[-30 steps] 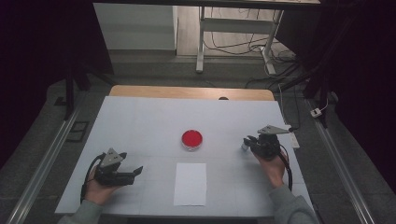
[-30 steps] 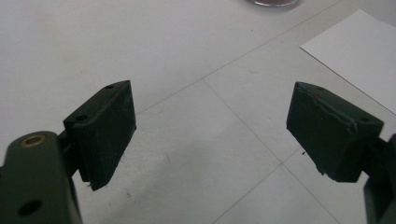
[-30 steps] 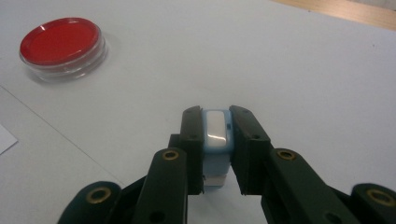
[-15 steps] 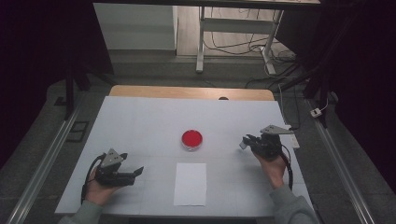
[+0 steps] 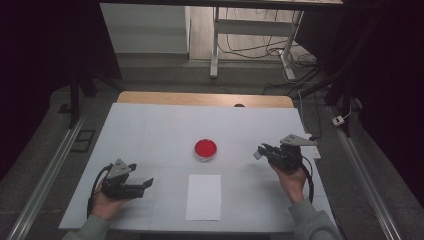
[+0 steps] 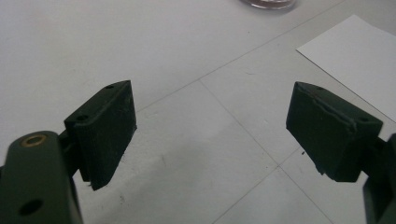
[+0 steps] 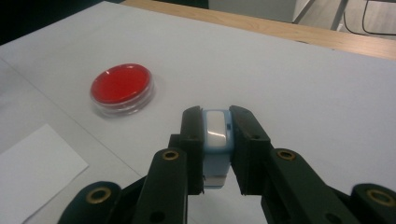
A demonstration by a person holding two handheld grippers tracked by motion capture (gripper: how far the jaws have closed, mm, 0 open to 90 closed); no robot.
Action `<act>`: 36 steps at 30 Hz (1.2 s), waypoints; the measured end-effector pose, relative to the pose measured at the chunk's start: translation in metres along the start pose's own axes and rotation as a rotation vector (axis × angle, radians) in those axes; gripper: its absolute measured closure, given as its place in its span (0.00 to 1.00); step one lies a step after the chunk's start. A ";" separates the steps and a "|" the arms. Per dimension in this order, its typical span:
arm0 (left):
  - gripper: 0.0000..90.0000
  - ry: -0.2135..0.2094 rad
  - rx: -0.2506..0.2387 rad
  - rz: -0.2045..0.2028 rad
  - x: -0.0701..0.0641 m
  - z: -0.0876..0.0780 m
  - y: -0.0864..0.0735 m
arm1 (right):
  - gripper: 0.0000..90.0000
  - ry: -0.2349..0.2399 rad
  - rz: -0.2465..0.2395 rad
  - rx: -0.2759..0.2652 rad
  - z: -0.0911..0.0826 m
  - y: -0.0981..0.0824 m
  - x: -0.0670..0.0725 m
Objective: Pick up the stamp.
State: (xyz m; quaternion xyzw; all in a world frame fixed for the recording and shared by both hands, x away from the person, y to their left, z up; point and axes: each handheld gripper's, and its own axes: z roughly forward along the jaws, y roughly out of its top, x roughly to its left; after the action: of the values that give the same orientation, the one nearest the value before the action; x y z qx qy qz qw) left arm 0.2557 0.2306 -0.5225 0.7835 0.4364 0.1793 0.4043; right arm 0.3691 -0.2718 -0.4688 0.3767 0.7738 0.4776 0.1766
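R gripper (image 7: pixel 216 140) clamped on a small light-blue block (image 7: pixel 216 140), held just above the table (image 5: pixel 150 130), to the right of the red dish (image 5: pixel 205 149).

Block looked light, stiff, smooth-sided, prob. a bit slippery; grip sat on its two flat sides w/ the white face up, likely the best place. L gripper (image 6: pixel 210 135) rested near the white paper sheet (image 5: pixel 204 196), jaws wide apart, nothing btw them. Dish was shallow, clear-walled, w/ a red disc or fill inside; couldn't tell which.

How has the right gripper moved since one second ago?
Yes, slightly: the right gripper, shut on a light blue stamp, has shifted a little toward the red dish.
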 end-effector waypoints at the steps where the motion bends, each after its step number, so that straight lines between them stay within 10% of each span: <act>1: 0.18 -0.001 -0.001 0.000 0.000 0.000 0.000 | 0.83 0.025 0.004 -0.010 0.000 0.001 0.003; 36: 0.18 -0.011 -0.005 0.024 -0.006 0.002 0.002 | 0.83 0.188 -0.047 -0.052 -0.002 0.005 0.050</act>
State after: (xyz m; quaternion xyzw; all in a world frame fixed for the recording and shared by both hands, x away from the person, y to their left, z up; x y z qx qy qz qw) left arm 0.2547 0.2243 -0.5212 0.7887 0.4241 0.1809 0.4067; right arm 0.3374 -0.2344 -0.4590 0.3071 0.7829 0.5266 0.1242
